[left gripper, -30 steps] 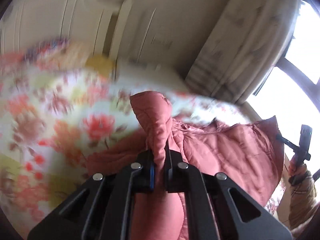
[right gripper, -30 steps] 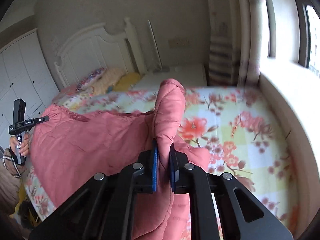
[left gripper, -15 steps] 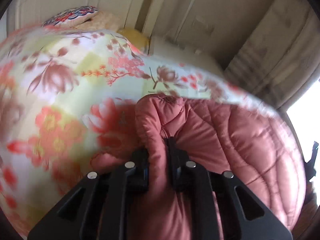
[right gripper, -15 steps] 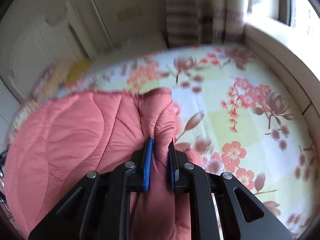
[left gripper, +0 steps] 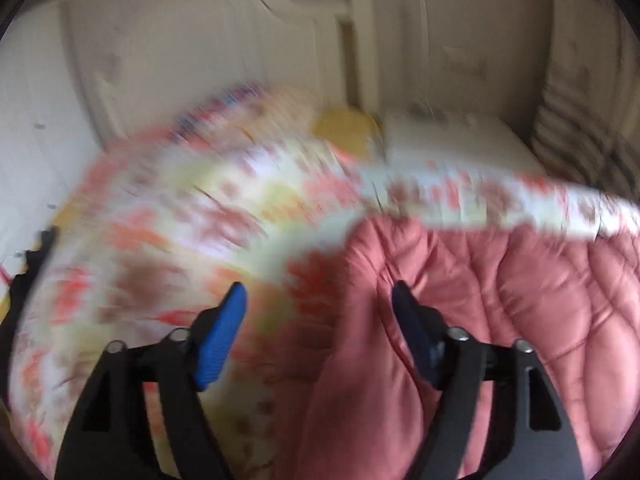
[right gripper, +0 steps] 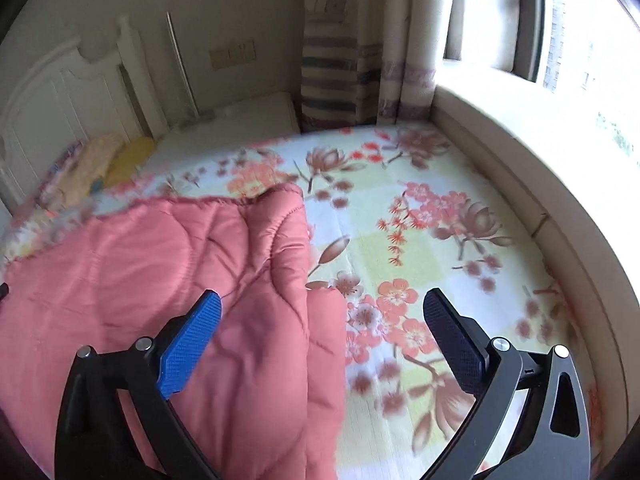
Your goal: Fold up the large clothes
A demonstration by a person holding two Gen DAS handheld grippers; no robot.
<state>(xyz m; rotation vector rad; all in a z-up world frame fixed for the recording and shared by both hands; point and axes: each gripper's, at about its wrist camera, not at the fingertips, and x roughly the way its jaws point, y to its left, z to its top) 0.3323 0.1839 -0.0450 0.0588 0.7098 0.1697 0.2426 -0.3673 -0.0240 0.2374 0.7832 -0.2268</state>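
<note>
While jaws gape, both grippers (left gripper: pixel 316 320) (right gripper: pixel 322 334) hover over quilt (right gripper: pixel 168 272).

Your bed, spread with a floral-print sheet (right gripper: pixel 420 240), carries the pink quilted padded garment (right gripper: pixel 180 272) lying flat on its left part, with pillows (right gripper: pixel 100 160) at the white headboard (right gripper: pixel 52 96).

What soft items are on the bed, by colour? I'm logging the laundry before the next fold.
Pink quilted garment: 1
Floral bed sheet: 1
Yellow pillow: 1
Patterned pillow, blurred: 1
Total: 4
Both the left gripper and the right gripper are open, holding nothing.
</note>
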